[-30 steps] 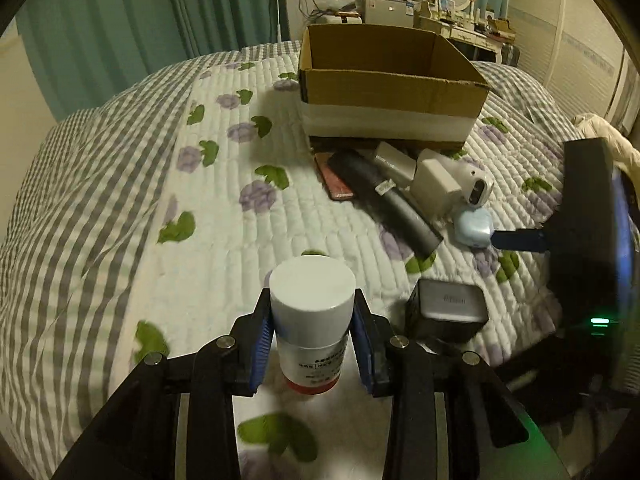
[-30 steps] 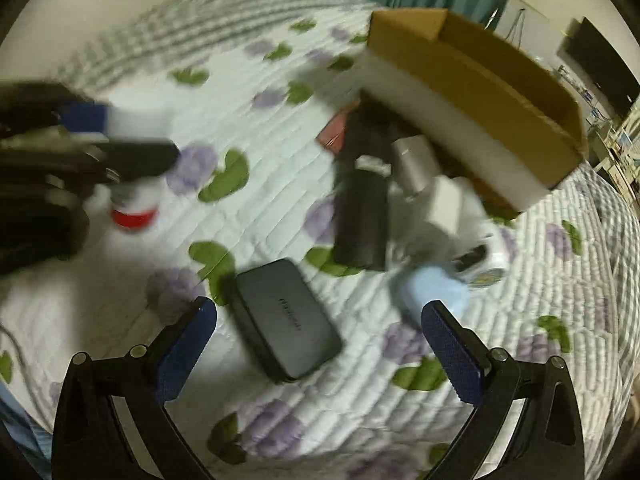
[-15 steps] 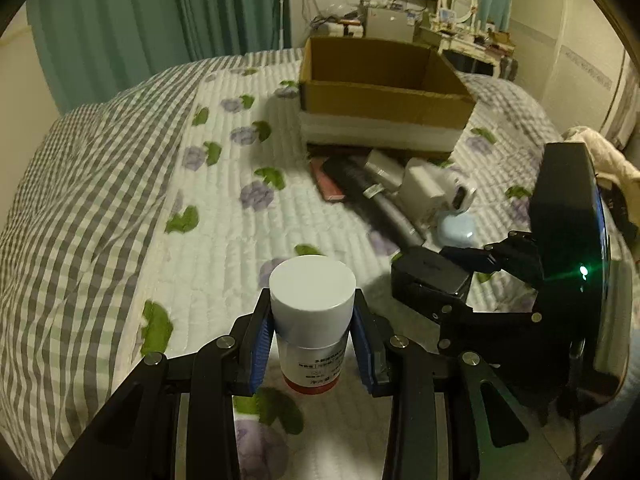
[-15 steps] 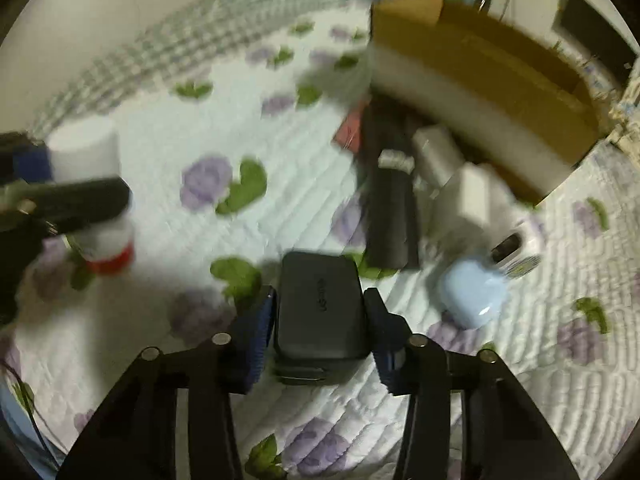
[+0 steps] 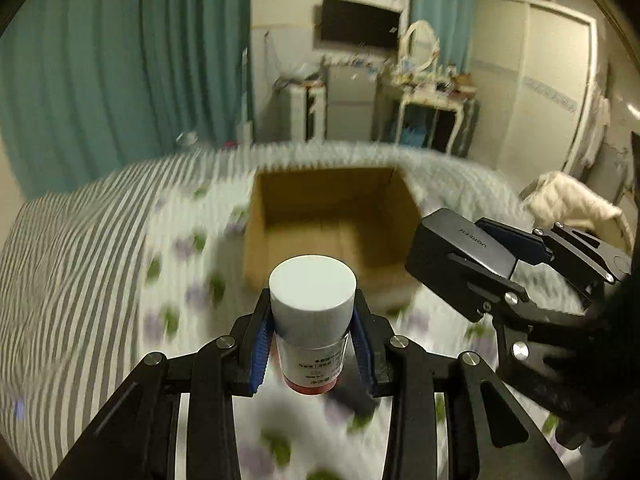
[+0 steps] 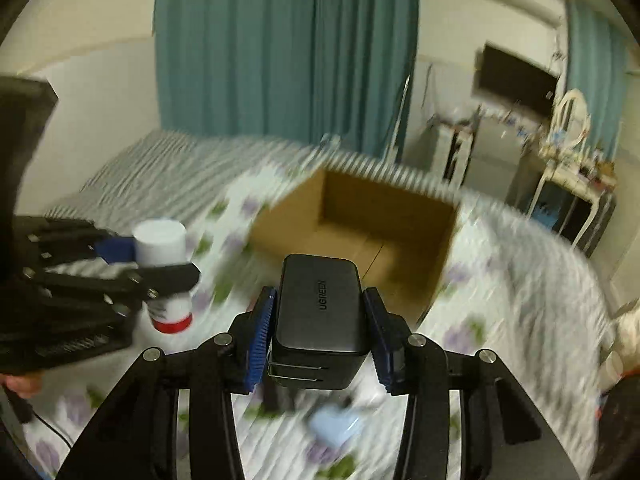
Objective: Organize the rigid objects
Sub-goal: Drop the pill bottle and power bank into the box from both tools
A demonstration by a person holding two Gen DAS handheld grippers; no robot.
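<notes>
Left wrist view: left gripper [image 5: 313, 346] jaws pinching bottle [image 5: 312, 308]; right gripper [image 6: 318, 338] jaws pinching charger [image 6: 318, 312]. Box [image 5: 332, 236] at frame centre apparently empty; blue case [image 6: 334, 430] on bed.

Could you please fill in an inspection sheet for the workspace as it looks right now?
Surface: bed quilt with flower print and grey stripes, blurred by motion.
Job's things: white bottle with red base, upright; black charger; open cardboard box, inside looks empty.
Clutter: pale blue case on the quilt below the charger.
Grippers: left gripper shut on the bottle; right gripper shut on the charger; both held above the quilt, short of the box.
Cables: thin dark cable at the lower left edge of the right wrist view.
Surroundings: teal curtains, wall television, cluttered dressing table.
</notes>
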